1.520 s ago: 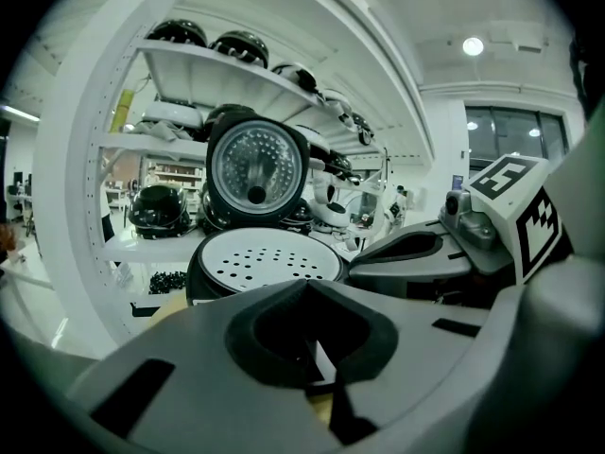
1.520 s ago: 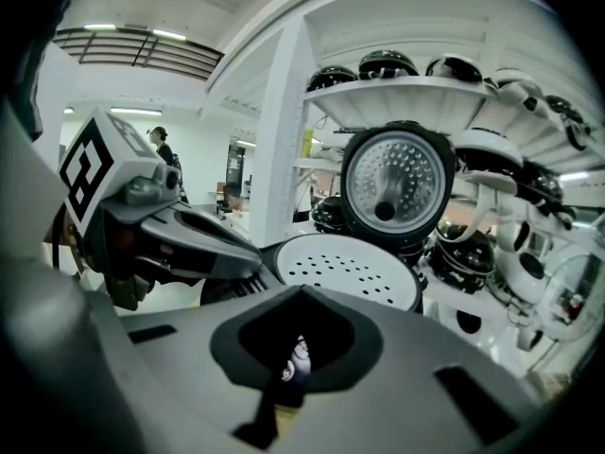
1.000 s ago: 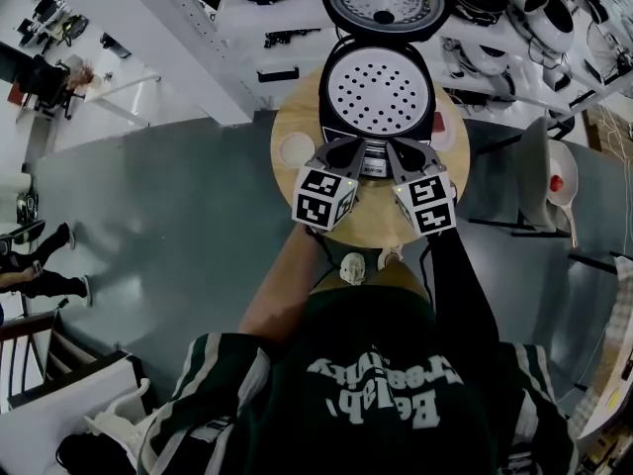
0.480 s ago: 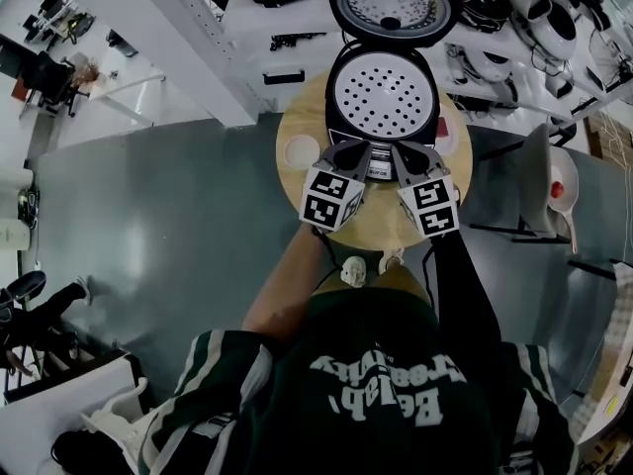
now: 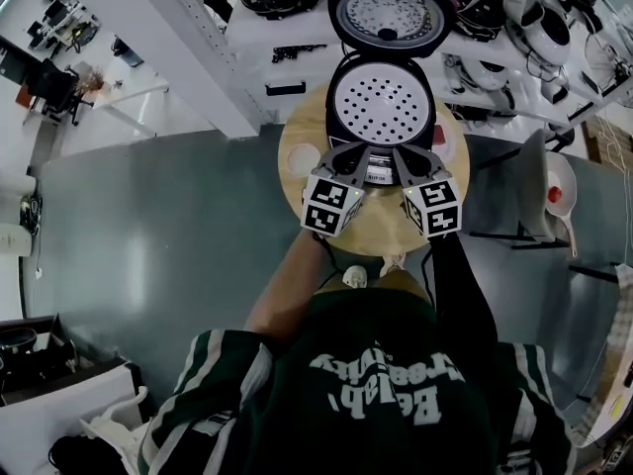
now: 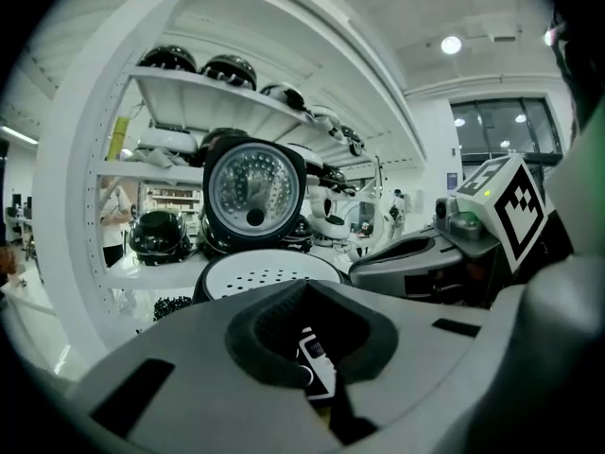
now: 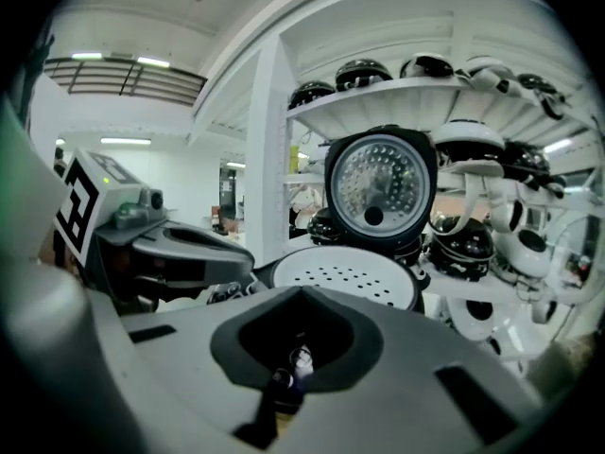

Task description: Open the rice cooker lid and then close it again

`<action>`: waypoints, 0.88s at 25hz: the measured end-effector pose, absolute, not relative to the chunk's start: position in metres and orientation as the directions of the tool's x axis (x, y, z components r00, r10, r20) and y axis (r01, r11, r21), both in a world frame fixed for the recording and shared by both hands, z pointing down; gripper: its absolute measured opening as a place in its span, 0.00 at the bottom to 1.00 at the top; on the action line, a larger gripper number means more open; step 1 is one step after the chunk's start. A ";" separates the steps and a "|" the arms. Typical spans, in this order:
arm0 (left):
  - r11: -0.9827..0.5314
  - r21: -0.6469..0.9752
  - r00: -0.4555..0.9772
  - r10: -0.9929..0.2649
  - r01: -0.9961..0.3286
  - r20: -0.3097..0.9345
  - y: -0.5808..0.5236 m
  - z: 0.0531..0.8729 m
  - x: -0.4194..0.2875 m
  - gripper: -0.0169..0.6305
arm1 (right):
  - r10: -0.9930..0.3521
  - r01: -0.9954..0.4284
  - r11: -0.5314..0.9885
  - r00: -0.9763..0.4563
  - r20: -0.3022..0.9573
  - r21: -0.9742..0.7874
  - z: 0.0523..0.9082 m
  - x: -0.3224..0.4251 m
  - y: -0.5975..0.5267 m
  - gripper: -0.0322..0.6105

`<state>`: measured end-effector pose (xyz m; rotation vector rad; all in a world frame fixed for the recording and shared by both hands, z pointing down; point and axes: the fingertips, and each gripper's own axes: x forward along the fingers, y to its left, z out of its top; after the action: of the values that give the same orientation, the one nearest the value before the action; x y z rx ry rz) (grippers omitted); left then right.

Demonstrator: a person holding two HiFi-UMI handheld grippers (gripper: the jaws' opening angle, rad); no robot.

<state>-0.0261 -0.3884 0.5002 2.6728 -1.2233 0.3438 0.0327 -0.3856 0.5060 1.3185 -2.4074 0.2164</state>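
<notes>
Head view is showing the black rice cooker (image 5: 330, 107) sitting at the far side of a round wooden tabletop (image 5: 376, 234), likely put there so that the person is reaching it with both arms at once. Its round hinged lid with the silvery dimpled inner face (image 5: 393, 10) is standing upright at the back, and a white perforated plate (image 5: 381, 99) is lying exposed in the pot, so the opening half of the task is looking done and the closing half is not yet begun.

The left claw (image 5: 356, 156) and the right claw (image 5: 404, 156) are hovering side by side just before the cooker's front panel, low and well short of the lid. Both are clenched on nothing: in the left gripper view the left claw (image 6: 307, 301) is showing its jaws together, with only a slice of the front panel visible through the notch between them, and in the right gripper view the right claw (image 7: 301, 301) is reading the same way.

Clenched jaws are probably serving as blunt pushers, since a lid of this kind is asking for a press, not a pinch. To shut it, one claw is going to need to rise over the plate and tip the lid's top edge forward. White shelving stocked with other cookers (image 7: 378, 93) is standing close behind the lid, leaving little room there
</notes>
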 end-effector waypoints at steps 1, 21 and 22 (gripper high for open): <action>-0.642 0.065 0.633 -0.726 -0.764 0.269 -0.390 0.495 -0.028 0.02 | -0.786 -0.844 0.535 -0.488 0.380 0.023 0.500 0.035 -0.386 0.06; -0.537 -0.043 0.533 -0.842 -0.842 0.083 -0.443 0.366 -0.057 0.02 | -0.867 -0.861 0.491 -0.470 0.162 0.131 0.377 0.067 -0.436 0.07; -0.534 -0.045 0.530 -0.844 -0.844 0.078 -0.446 0.363 -0.057 0.02 | -0.866 -0.856 0.496 -0.475 0.155 0.144 0.369 0.070 -0.443 0.08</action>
<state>-0.0567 -0.4460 0.3631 2.7493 -1.5163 0.1417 0.0702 -0.4428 0.3685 1.4793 -2.5323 -0.0685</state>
